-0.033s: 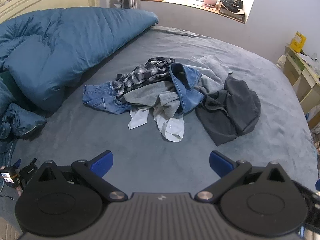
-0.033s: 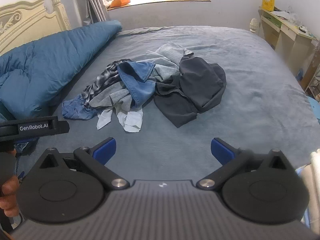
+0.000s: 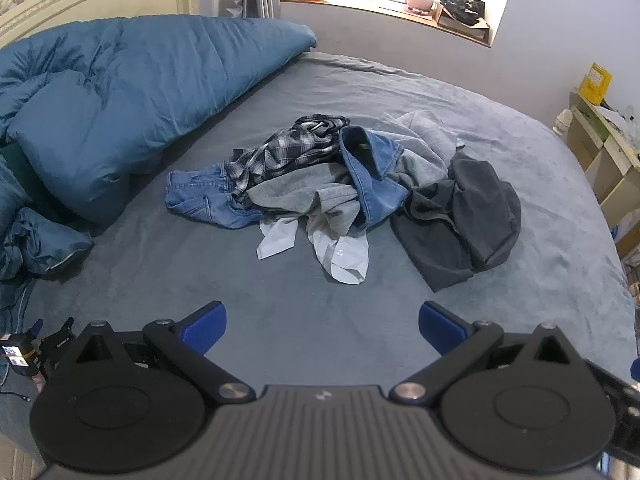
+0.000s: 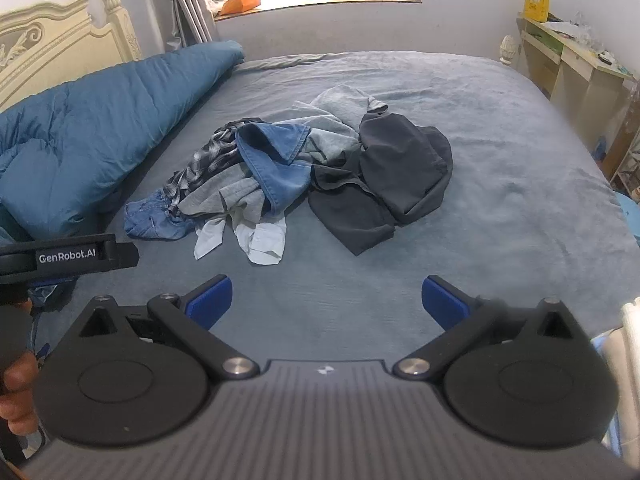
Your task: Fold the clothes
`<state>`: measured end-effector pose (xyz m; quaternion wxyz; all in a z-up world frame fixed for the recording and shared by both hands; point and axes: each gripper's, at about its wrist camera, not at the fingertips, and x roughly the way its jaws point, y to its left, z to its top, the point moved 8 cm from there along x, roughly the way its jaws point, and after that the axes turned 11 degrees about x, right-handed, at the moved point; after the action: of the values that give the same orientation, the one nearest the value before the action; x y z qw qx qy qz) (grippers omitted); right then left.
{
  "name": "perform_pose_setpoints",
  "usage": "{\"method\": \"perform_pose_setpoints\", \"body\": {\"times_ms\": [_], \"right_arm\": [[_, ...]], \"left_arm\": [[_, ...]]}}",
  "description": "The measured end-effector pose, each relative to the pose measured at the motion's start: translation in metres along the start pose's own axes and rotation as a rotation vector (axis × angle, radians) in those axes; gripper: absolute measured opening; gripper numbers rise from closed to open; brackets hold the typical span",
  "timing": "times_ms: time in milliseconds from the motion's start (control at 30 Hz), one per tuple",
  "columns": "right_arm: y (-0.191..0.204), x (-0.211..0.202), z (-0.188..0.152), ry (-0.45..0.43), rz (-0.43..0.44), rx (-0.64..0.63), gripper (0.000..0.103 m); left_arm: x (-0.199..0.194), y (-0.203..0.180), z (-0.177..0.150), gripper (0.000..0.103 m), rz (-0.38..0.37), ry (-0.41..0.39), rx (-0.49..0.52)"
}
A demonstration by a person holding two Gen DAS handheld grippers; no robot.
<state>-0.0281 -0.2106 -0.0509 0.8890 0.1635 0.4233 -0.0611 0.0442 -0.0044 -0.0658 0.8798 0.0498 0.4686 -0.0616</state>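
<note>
A heap of crumpled clothes lies mid-bed: blue jeans [image 3: 204, 200], a plaid shirt [image 3: 288, 148], a blue denim shirt [image 3: 372, 176], a grey top [image 3: 304, 196], a white shirt [image 3: 344, 252] and a dark grey garment [image 3: 468, 220]. The right wrist view shows the same denim shirt [image 4: 276, 164] and dark grey garment [image 4: 400, 176]. My left gripper [image 3: 322, 326] hovers over bare sheet short of the heap, open and empty. My right gripper [image 4: 326, 300] is also open and empty, well short of the clothes. The left gripper's body [image 4: 68, 258] and a hand [image 4: 16, 384] show at that view's left edge.
The grey-blue bed sheet [image 3: 320, 292] spreads around the heap. A bunched blue duvet [image 3: 120, 100] fills the bed's left side under a cream headboard [image 4: 48, 40]. A desk [image 4: 580, 68] stands right of the bed. A small camera device [image 3: 16, 356] sits at the near left.
</note>
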Motion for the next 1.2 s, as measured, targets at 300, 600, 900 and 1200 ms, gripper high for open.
{"method": "perform_pose_setpoints", "body": {"times_ms": [300, 600, 900, 1200], "right_arm": [[0.003, 0.003, 0.005, -0.009, -0.001, 0.002, 0.102], [-0.008, 0.012, -0.003, -0.02, -0.005, 0.016, 0.102], [-0.011, 0.016, -0.007, -0.01, -0.001, 0.024, 0.102], [-0.017, 0.014, -0.017, 0.01, 0.001, 0.031, 0.102]], "left_arm": [[0.002, 0.0, -0.001, 0.103, 0.014, 0.004, 0.014], [0.003, -0.001, -0.001, 0.103, 0.009, 0.011, 0.007], [0.002, -0.009, -0.005, 0.103, 0.017, 0.021, 0.044], [0.003, -0.016, -0.005, 0.103, 0.036, 0.027, 0.079]]}}
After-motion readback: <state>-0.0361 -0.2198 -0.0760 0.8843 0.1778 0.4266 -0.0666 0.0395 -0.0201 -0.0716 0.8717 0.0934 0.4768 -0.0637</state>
